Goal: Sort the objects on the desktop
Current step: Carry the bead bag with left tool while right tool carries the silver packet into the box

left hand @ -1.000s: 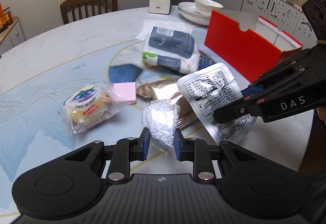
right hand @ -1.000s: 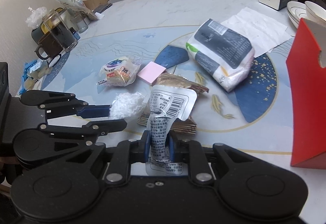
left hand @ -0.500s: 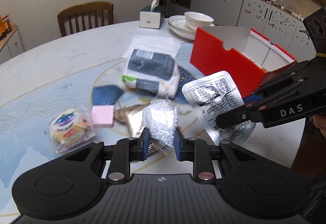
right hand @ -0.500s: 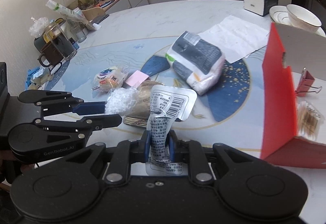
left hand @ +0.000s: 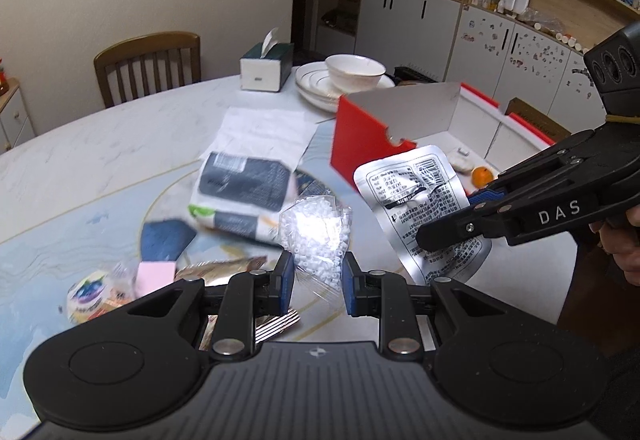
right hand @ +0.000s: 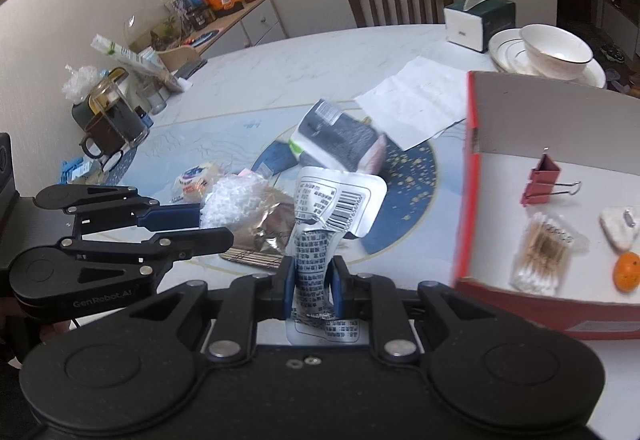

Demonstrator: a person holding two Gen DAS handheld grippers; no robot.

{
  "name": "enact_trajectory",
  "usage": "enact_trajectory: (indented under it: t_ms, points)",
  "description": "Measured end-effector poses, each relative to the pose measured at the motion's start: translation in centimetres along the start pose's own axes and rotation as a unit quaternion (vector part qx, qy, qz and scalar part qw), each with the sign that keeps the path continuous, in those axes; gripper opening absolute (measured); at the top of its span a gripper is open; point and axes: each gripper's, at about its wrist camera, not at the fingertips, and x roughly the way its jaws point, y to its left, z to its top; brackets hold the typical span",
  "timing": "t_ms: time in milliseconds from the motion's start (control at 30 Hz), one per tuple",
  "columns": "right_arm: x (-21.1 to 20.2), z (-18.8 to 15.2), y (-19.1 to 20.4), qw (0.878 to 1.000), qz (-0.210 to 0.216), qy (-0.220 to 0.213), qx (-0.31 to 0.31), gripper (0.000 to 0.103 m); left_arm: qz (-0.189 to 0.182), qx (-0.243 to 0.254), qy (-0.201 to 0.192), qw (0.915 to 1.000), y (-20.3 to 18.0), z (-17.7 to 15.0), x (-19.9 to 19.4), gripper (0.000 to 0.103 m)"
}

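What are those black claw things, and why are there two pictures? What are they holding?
They are hand-held grabbers, not a robot: a person holds one in each hand. Each has a small camera looking forward along its two fingers, so you get one picture per hand.

In the left camera's picture, the left claw pinches a clear bag of white beads. In the right camera's picture, the right claw pinches a silver foil packet. Each picture also shows the other claw from the side.

Below is a round table with a dark tissue pack, a pink sticky-note pad, a wrapped snack and a tissue box. The red box holds a binder clip, cotton swabs and a small orange.
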Motion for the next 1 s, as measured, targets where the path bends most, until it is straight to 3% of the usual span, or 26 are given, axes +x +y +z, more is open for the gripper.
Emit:
enact_trajectory:
  t_ms: [533,1000]
  points:
    - [-6.1,1.4,-7.2,0.997,-0.032,-0.066,0.024,0.017,-0.026,0.034,-0.022,0.9989,-5.5,4.2,2.4,0.024]
    - [-9.4,1.7,-14.3,0.991,-0.082,-0.087,0.053,0.017,-0.045,0.069,-0.021,0.9964,-10.6,7.5,5.9,0.024]
